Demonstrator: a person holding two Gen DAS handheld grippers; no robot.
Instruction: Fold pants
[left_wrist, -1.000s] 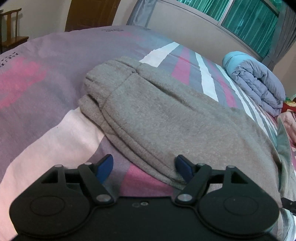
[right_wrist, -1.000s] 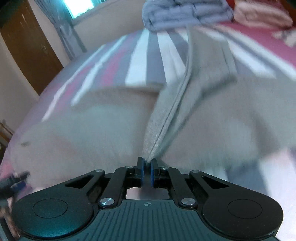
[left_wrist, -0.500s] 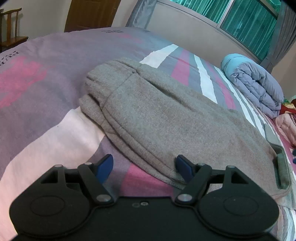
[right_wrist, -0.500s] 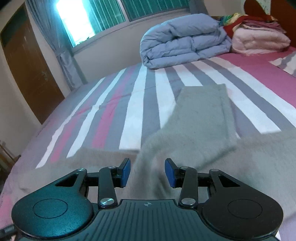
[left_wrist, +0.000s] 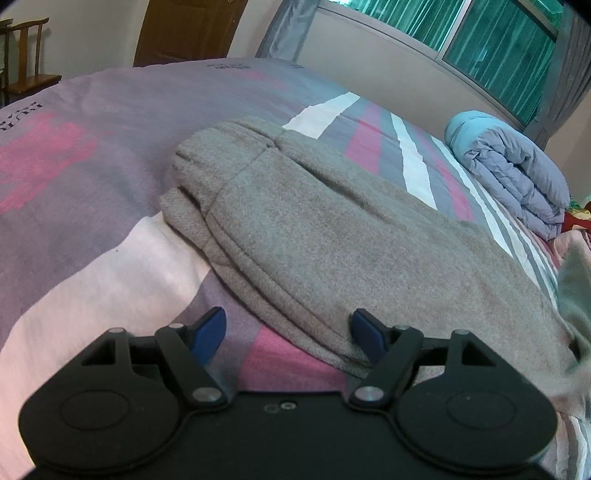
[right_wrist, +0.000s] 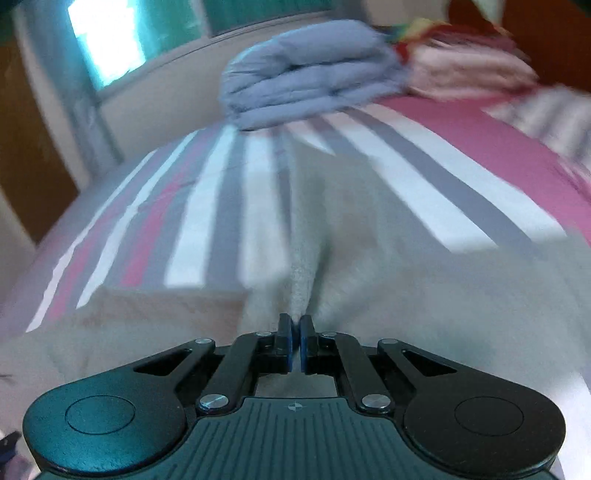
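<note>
Now | fleecy grey pants (left_wrist: 332, 236) on striped bedsheet (left_wrist: 74, 229) | left gripper (left_wrist: 288, 330) spread | right gripper (right_wrist: 295, 341) pinching pants fold

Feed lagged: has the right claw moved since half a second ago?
Yes. The right claw has shut on the pants and dropped lower; the blue duvet sits higher in view.
</note>
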